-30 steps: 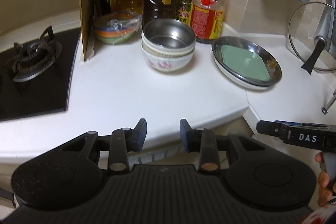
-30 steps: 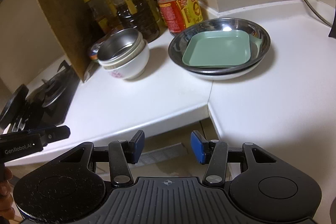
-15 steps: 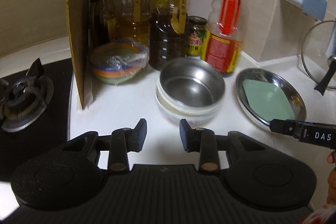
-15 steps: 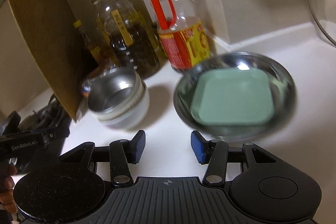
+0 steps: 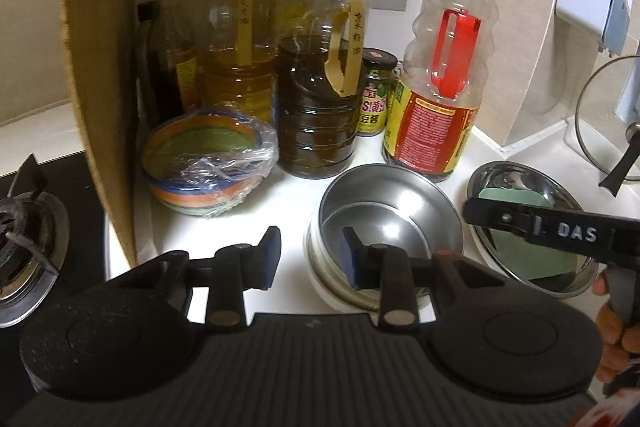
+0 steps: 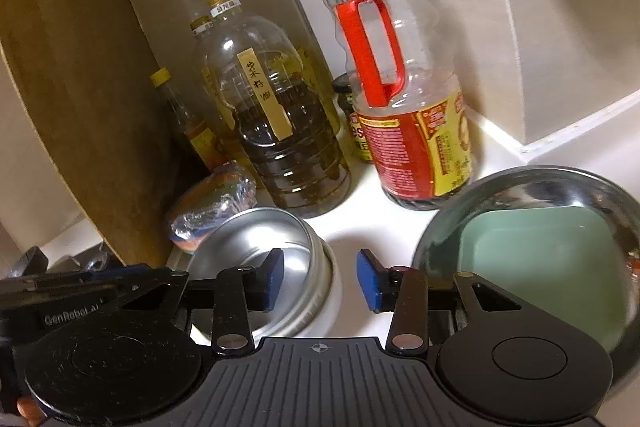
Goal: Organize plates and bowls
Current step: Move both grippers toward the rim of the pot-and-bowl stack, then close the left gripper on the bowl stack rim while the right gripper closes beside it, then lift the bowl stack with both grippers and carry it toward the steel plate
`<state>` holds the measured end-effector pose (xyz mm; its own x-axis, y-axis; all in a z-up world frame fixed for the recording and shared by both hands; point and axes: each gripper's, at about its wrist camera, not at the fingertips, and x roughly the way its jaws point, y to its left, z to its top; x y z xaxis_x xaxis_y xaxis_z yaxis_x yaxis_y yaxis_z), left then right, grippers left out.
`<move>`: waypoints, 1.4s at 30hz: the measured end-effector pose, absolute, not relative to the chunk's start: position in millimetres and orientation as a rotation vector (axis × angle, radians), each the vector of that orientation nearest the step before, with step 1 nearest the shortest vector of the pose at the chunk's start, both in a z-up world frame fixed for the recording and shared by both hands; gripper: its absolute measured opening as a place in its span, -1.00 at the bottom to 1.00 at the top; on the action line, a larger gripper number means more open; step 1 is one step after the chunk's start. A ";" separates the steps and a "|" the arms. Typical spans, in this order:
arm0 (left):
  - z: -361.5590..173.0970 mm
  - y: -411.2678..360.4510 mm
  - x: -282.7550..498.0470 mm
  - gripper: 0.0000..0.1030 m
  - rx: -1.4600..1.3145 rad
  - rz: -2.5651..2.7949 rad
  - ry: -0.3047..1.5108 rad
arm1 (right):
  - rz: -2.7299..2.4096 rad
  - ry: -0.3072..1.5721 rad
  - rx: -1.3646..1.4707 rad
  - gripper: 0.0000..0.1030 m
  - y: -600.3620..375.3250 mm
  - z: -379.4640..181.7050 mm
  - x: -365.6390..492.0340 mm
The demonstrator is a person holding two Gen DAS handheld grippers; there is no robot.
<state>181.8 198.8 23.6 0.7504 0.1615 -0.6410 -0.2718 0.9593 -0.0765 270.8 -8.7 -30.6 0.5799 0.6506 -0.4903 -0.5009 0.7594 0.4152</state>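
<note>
A steel bowl (image 5: pixel 394 211) (image 6: pixel 256 243) sits nested on top of a white bowl (image 5: pixel 326 291) (image 6: pixel 334 307) on the white counter. My left gripper (image 5: pixel 310 259) is open and straddles the stack's left rim, one finger inside the steel bowl and one outside. My right gripper (image 6: pixel 322 279) straddles the right rim; its jaws are closing, with a gap still showing between pads and rim. To the right, a steel plate (image 5: pixel 516 175) (image 6: pixel 520 183) holds a green square plate (image 5: pixel 500 197) (image 6: pixel 540 259). The right gripper (image 5: pixel 474 213) also shows from the side in the left wrist view.
A plastic-wrapped stack of coloured bowls (image 5: pixel 208 171) sits back left beside an upright brown board (image 5: pixel 104 67). Oil bottles (image 5: pixel 316 99), a jar and a red-labelled bottle (image 5: pixel 432 123) line the wall close behind. A gas hob (image 5: pixel 28 239) lies left, a glass lid (image 5: pixel 608 115) right.
Both grippers have moved forward over the counter and onto the bowl stack, one at each side of its rim. The right gripper's jaws have narrowed a little.
</note>
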 end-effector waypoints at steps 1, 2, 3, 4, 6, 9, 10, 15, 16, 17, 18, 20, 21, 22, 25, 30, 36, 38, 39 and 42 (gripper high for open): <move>22.6 199.6 183.9 -0.46 -0.169 0.233 0.686 | 0.681 0.672 0.246 -0.27 -6.1 -31.5 274.2; 21.5 200.7 185.8 -0.49 -0.171 0.227 0.690 | 0.680 0.676 0.249 -0.31 -4.0 -32.6 276.5; 20.3 202.1 187.7 -0.50 -0.176 0.222 0.695 | 0.681 0.683 0.254 -0.32 -3.5 -33.4 278.7; 19.2 203.5 189.7 -0.51 -0.182 0.219 0.699 | 0.684 0.690 0.265 -0.34 -3.4 -34.7 281.3; 17.4 205.5 193.2 -0.54 -0.186 0.219 0.709 | 0.686 0.712 0.304 -0.37 -4.0 -38.1 287.7; 14.9 208.9 197.8 -0.61 -0.197 0.210 0.720 | 0.695 0.747 0.373 -0.46 -7.3 -43.2 296.3; 13.9 210.4 199.3 -0.62 -0.208 0.203 0.724 | 0.696 0.756 0.389 -0.51 -7.8 -43.8 298.4; 9.8 214.9 204.5 -0.79 -0.250 0.167 0.739 | 0.705 0.796 0.466 -0.75 -10.0 -50.4 308.7; 9.6 214.5 205.3 -0.79 -0.248 0.166 0.739 | 0.703 0.800 0.474 -0.75 -10.3 -50.8 309.1; 9.7 214.1 206.2 -0.79 -0.241 0.166 0.740 | 0.700 0.802 0.476 -0.76 -10.2 -50.8 309.4; 9.7 214.1 207.5 -0.79 -0.237 0.165 0.741 | 0.695 0.805 0.477 -0.76 -9.7 -50.4 309.5; 9.5 215.2 209.8 -0.79 -0.237 0.163 0.742 | 0.681 0.812 0.475 -0.76 -7.9 -48.9 309.3; 9.4 215.9 210.9 -0.79 -0.238 0.162 0.743 | 0.673 0.817 0.475 -0.76 -7.2 -48.4 309.2; 9.3 216.3 211.7 -0.80 -0.239 0.161 0.743 | 0.664 0.826 0.476 -0.76 -6.6 -47.4 309.2; 8.5 216.2 213.2 -0.80 -0.236 0.156 0.744 | 0.640 0.843 0.466 -0.77 -5.4 -44.5 307.4; 4.8 218.1 217.5 -0.80 -0.256 0.149 0.766 | 0.618 0.854 0.457 -0.77 -5.4 -41.6 302.1; 2.6 220.3 219.5 -0.80 -0.261 0.148 0.773 | 0.617 0.861 0.442 -0.76 -4.7 -40.9 302.8; 3.0 218.9 220.0 -0.80 -0.260 0.151 0.774 | 0.616 0.865 0.436 -0.76 -3.7 -40.7 303.0; 3.3 218.5 220.0 -0.80 -0.258 0.151 0.773 | 0.617 0.867 0.432 -0.76 -3.3 -40.9 303.0; 3.6 218.0 219.8 -0.73 -0.247 0.167 0.769 | 0.615 0.853 0.415 -0.76 -2.6 -39.4 301.1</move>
